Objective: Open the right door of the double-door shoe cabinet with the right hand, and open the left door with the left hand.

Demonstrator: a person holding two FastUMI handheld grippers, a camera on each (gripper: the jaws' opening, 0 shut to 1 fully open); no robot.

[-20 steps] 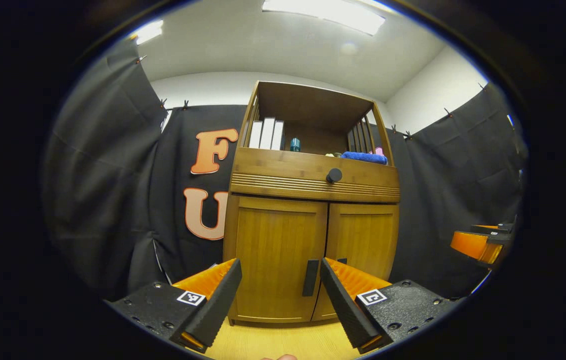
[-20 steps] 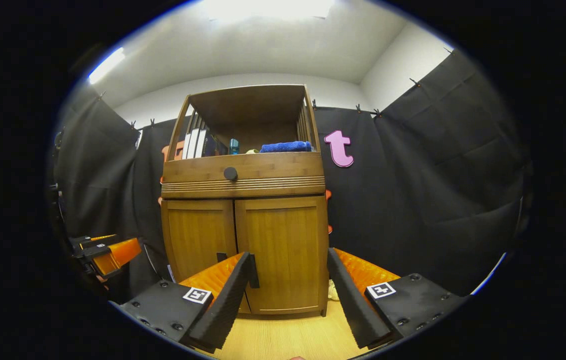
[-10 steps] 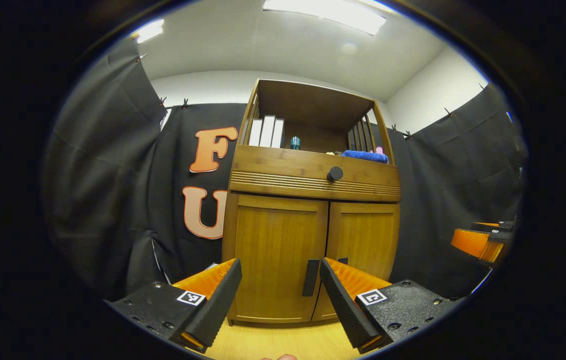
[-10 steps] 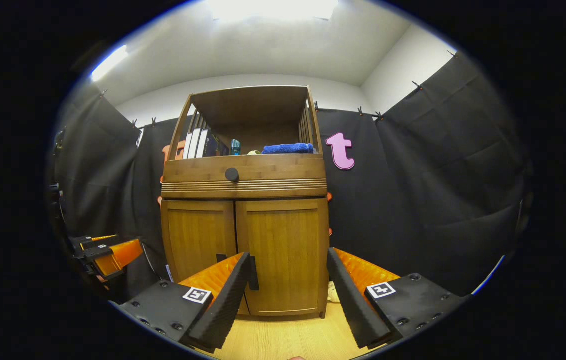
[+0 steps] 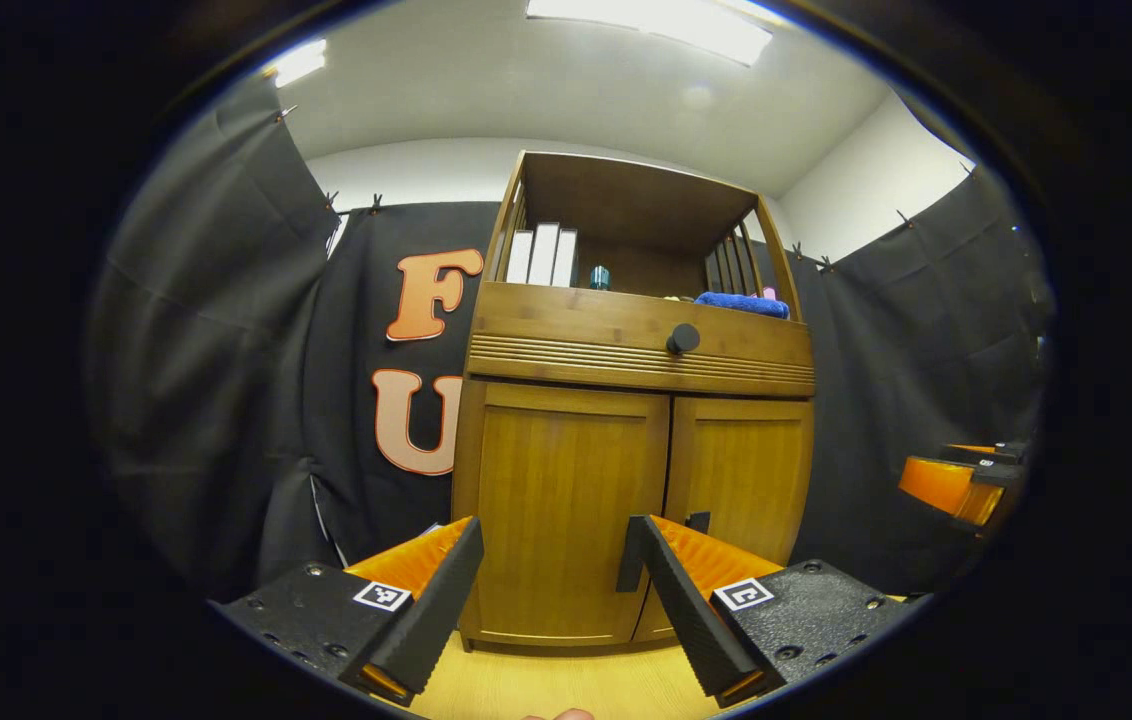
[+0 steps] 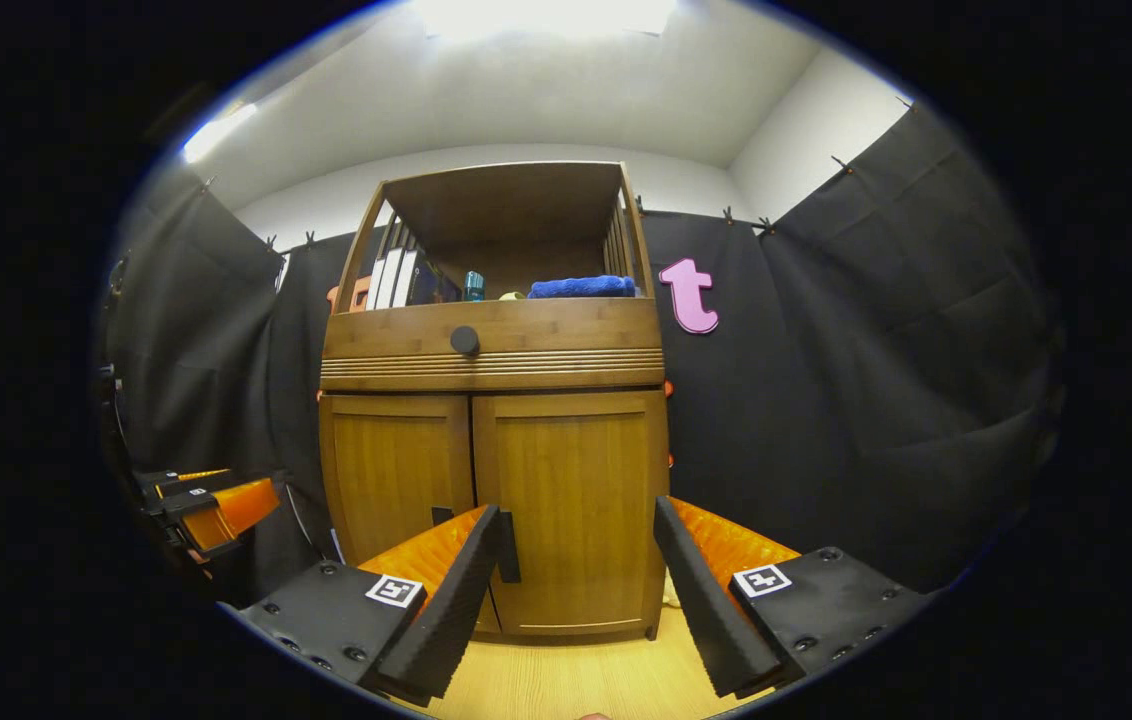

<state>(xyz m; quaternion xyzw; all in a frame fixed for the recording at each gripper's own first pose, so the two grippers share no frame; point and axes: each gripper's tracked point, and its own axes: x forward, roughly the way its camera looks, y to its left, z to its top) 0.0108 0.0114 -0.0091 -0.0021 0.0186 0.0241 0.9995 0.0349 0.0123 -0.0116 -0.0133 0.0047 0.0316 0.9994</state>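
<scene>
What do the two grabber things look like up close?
The left gripper and the right gripper look alike. Each has two long wedge-shaped fingers with ridged inner faces. The fingers sit on bumpy black blocks with screws, and every block wears a little square black-and-white tag.

1 cabinet (image 5: 626, 350), 2 doors (image 5: 561, 500), 2 handles (image 5: 628, 565), 1 knob (image 5: 683, 338), perhaps 3 books (image 5: 543, 255).
</scene>
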